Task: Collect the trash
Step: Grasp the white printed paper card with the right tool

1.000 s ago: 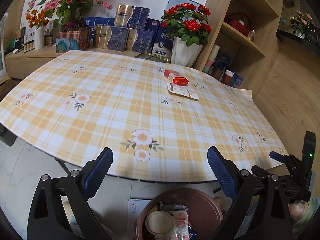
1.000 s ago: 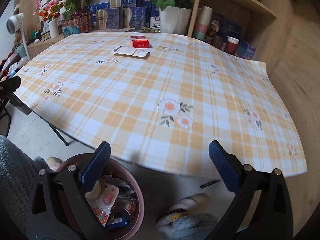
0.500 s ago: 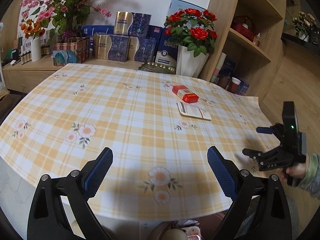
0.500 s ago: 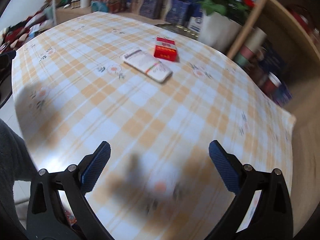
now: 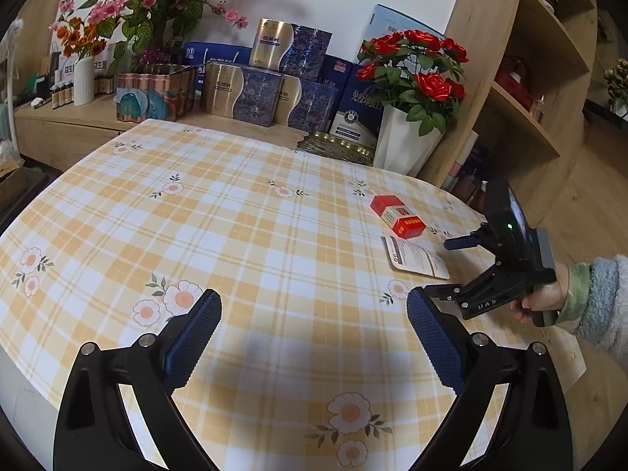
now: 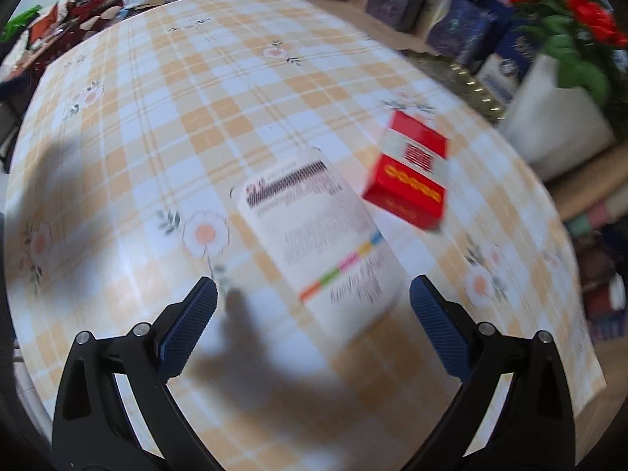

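Observation:
A flat white printed packet (image 6: 320, 235) lies on the yellow checked tablecloth (image 6: 176, 117), with a red cigarette box (image 6: 410, 174) just behind it to the right. Both also show in the left wrist view: the packet (image 5: 416, 256) and the red box (image 5: 397, 216) at the table's right side. My right gripper (image 6: 313, 322) is open, empty, hovering just in front of the packet; it also shows in the left wrist view (image 5: 455, 267), held by a hand. My left gripper (image 5: 314, 333) is open and empty over the table's near part.
A white vase of red roses (image 5: 412, 90), blue gift boxes (image 5: 255, 94) and a flower pot (image 5: 153, 90) stand on the sideboard behind the table. A wooden shelf unit (image 5: 530, 98) stands at the right. The right wrist view is blurred.
Both grippers rose from the bin under the table's edge and moved over the table. The right gripper moved forward close to the packet and the red box.

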The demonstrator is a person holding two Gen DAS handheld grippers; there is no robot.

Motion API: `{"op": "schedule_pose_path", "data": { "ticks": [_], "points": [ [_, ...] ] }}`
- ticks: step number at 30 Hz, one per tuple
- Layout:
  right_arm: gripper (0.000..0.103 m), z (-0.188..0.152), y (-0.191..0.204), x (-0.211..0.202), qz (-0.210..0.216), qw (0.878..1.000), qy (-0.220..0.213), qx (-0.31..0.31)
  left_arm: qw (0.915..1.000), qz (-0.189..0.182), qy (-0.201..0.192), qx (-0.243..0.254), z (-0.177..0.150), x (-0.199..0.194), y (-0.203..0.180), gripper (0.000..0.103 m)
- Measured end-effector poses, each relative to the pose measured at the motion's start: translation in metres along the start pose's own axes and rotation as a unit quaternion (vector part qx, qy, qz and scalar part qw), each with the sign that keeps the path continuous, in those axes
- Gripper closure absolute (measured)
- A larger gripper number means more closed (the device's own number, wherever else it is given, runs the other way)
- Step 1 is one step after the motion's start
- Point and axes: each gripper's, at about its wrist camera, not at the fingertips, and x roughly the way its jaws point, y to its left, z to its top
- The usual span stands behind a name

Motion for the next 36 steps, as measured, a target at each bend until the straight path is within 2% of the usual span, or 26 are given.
{"op": "schedule_pose_path", "data": {
  "ticks": [7,10,13,21,23,25,26,29,33,36],
  "points": [
    [0.007,0.023,-0.014,0.021,0.036,0.998,0.039,-0.027,0.9999,-0.003,0.004,-0.015,0.001,0.008,0.008,0.01],
    [0.007,0.029,-0.018,0.025,0.041,0.998,0.042,-0.031,0.9998,-0.002,0.011,-0.014,-0.002,0.011,0.009,0.01],
    [0.012,0.036,-0.017,0.03,0.052,0.997,0.041,-0.03,0.9998,0.0,0.017,-0.014,-0.005,0.013,0.01,0.01],
    [0.012,0.04,-0.021,0.038,0.09,0.995,0.043,0.011,0.9997,0.0,0.016,-0.016,-0.005,0.013,0.01,0.01],
    [0.012,0.034,-0.02,0.035,0.093,0.995,0.035,0.011,0.9997,-0.001,0.017,-0.016,-0.003,0.014,0.008,0.01],
    [0.019,0.027,-0.019,0.031,0.094,0.995,0.025,0.016,0.9997,-0.004,0.019,-0.015,-0.002,0.016,0.005,0.01],
    [0.029,0.025,-0.019,0.028,0.093,0.995,0.018,0.02,0.9997,-0.005,0.02,-0.015,-0.001,0.018,0.003,0.01],
    [0.041,0.019,-0.028,0.02,0.119,0.991,0.004,0.06,0.9995,-0.013,0.025,-0.014,0.002,0.023,-0.004,0.01],
    [0.044,0.005,-0.031,-0.003,0.125,0.986,-0.046,0.099,0.999,-0.024,0.037,-0.009,0.009,0.036,-0.019,0.01],
    [0.044,-0.013,-0.041,-0.022,0.105,0.981,-0.079,0.144,0.9983,-0.035,0.046,-0.004,0.016,0.049,-0.033,0.01]
  ]
}}
